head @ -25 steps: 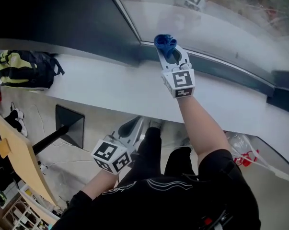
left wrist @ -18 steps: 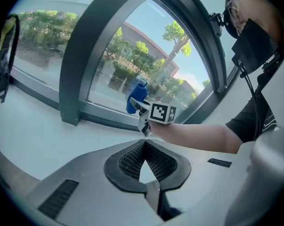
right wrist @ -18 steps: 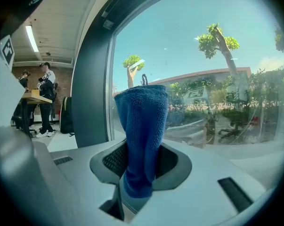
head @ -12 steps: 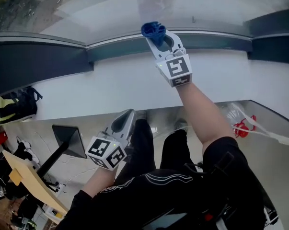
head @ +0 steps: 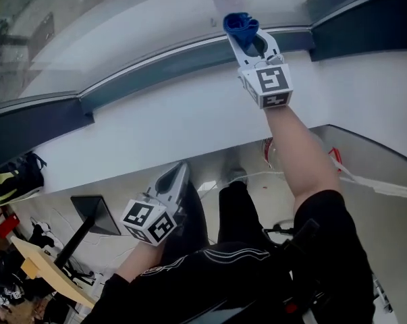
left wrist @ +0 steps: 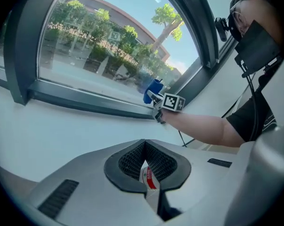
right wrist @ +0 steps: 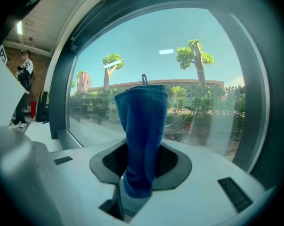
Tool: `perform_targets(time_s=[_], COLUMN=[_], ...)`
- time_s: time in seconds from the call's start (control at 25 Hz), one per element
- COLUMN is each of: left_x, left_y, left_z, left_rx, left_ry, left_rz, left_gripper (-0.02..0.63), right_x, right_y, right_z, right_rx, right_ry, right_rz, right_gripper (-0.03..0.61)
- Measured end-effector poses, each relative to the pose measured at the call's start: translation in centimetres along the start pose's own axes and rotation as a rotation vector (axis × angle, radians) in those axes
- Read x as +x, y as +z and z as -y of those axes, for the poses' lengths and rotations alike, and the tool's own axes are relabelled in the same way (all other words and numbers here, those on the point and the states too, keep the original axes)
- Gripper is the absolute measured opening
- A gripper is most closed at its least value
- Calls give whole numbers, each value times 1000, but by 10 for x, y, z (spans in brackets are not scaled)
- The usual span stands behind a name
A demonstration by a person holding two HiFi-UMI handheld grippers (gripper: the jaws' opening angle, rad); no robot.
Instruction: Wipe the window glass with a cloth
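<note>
Up by the glass (head: pixel 109 19) | your right gripper (head: pixel 249 38) is squeezing the cloth (head: pixel 240 23) | left gripper (head: pixel 177 175) is hanging low, clenched, empty | try pressing flat, wiping slowly sideways.

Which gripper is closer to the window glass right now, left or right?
Right. The right gripper holds the blue cloth up by the window glass; the left gripper hangs low, back from the sill, shut and empty.
</note>
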State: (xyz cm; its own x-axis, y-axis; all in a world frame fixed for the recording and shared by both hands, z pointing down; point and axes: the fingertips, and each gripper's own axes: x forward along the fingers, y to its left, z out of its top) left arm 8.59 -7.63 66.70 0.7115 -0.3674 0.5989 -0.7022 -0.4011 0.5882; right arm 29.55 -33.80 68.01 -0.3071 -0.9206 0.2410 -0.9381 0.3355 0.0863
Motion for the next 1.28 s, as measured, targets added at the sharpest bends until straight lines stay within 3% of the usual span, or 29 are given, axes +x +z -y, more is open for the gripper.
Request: perform_targets(time_s=[0.32,0.52,0.68,1.0,1.28], left_x=[45,55,60,51,24], left_y=[-28,-28,-25,-33,1], left_z=[47,50,47,43,46], left_rx=[9,33,37,30,74], left_ry=[-40,-32,-24,-20,-46], left_rz=[-75,-86,-71,-79,-19], left_gripper=[6,6,6,6,6], right_x=[-47,-55,-68,-72,-94], right_y=[-37,-50,-65,-63,-15], right_z=[152,181,207,221,157], right_rx=[22,65,103,128,195], right_ry=[-212,-224,-293,-357,-259], right_rz=[-44,-37,-50,-75,-26], right_gripper=[115,115,115,110,110])
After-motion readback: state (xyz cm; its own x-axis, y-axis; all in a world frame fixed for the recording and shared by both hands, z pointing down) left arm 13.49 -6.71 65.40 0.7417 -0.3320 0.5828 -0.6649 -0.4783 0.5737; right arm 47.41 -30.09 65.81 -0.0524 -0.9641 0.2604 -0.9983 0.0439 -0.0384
